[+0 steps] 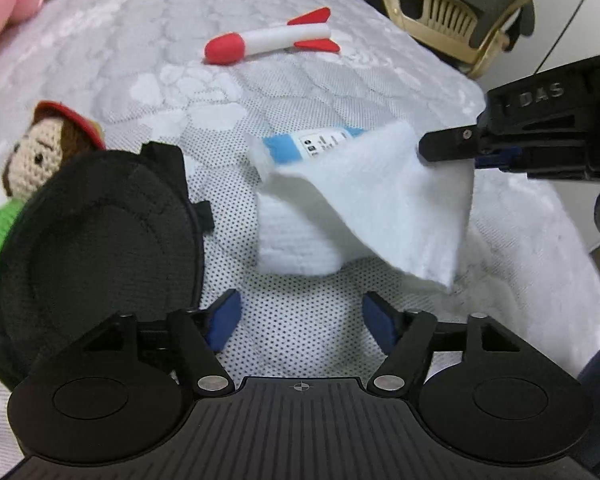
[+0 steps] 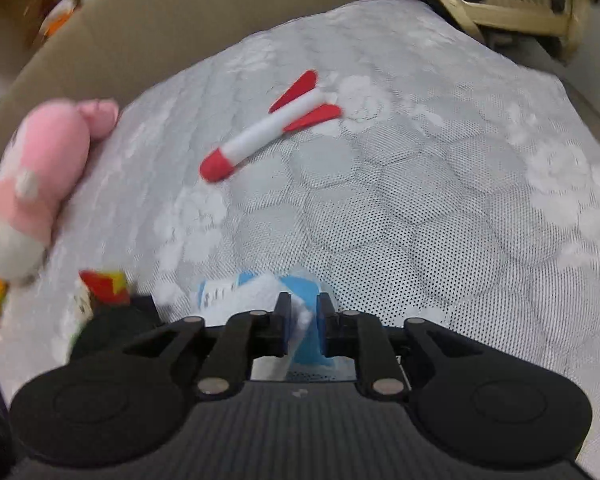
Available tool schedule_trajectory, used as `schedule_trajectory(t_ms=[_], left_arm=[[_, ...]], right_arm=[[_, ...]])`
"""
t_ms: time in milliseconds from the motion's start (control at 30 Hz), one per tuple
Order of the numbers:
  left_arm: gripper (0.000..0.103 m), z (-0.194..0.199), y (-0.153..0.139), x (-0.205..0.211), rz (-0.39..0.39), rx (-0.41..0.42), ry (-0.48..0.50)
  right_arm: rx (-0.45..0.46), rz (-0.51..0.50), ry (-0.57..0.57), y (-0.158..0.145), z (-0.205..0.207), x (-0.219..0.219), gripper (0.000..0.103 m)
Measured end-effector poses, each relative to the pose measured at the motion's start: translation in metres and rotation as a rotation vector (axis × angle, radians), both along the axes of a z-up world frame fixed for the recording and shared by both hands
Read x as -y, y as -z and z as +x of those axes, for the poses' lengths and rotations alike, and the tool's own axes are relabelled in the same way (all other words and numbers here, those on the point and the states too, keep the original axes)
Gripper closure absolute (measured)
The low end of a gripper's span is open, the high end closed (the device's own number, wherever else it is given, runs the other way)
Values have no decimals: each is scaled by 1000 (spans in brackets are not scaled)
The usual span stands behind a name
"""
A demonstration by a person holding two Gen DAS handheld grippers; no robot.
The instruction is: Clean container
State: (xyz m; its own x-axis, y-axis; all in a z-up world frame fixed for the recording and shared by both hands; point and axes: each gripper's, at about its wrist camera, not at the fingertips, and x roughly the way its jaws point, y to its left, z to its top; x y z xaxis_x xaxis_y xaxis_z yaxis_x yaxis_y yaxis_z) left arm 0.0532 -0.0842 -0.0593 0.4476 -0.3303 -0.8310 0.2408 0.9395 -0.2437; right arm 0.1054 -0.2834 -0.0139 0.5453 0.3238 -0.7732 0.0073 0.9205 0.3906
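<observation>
Left tool (image 1: 302, 316) – released, jaws standing apart, nothing between the pads; poised over bare bed (image 1: 300, 360) cover.

Container (image 1: 100, 232) – black, round, soft-sided case, lying open on the bed just to the left of the left tool, dished inner face turned toward the camera, far edge against a crochet doll (image 1: 40, 156). Not in either tool's grasp.

Handling, as judged:
- Light and padded; likely to yield and slide on the quilted cover under any push, so to be steadied before wiping.
- Lining apparently fuzzy – liable to drag on a wipe rather than let it glide.
- Best hold judged to be the rim on the near right side, beside the small black tab (image 1: 204, 216), the stiffest-looking part; a pinch across the floppy middle not advised.

Right tool (image 2: 302, 320) – jaws narrowly parted, a corner of a white wipe (image 1: 380, 208) between them, lying against one pad. Cannot tell whether the pinch is firm. Wipe limp and thin, hanging in the air above a blue-and-white wipes pack (image 1: 284, 148), apart from the container.

Further back: red-and-white toy rocket (image 1: 268, 42) on the bed, pink plush (image 1: 4, 0) at the far left edge, beige chair (image 1: 452, 12) beyond.
</observation>
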Motion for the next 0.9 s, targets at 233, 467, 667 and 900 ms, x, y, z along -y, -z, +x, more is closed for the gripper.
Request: schedule_trajectory(t_ms=[233, 467, 667, 900], left_arm=[[9, 1, 13, 18, 58, 37, 96], [9, 4, 7, -6, -51, -2, 73], [8, 32, -10, -52, -341, -63, -65], [3, 83, -11, -10, -347, -121, -34]], right_arm=[[27, -110, -186, 0, -3, -53, 56], [193, -431, -468, 7, -22, -109, 96], [230, -323, -248, -20, 4, -49, 97], [156, 37, 75, -14, 31, 40, 97]])
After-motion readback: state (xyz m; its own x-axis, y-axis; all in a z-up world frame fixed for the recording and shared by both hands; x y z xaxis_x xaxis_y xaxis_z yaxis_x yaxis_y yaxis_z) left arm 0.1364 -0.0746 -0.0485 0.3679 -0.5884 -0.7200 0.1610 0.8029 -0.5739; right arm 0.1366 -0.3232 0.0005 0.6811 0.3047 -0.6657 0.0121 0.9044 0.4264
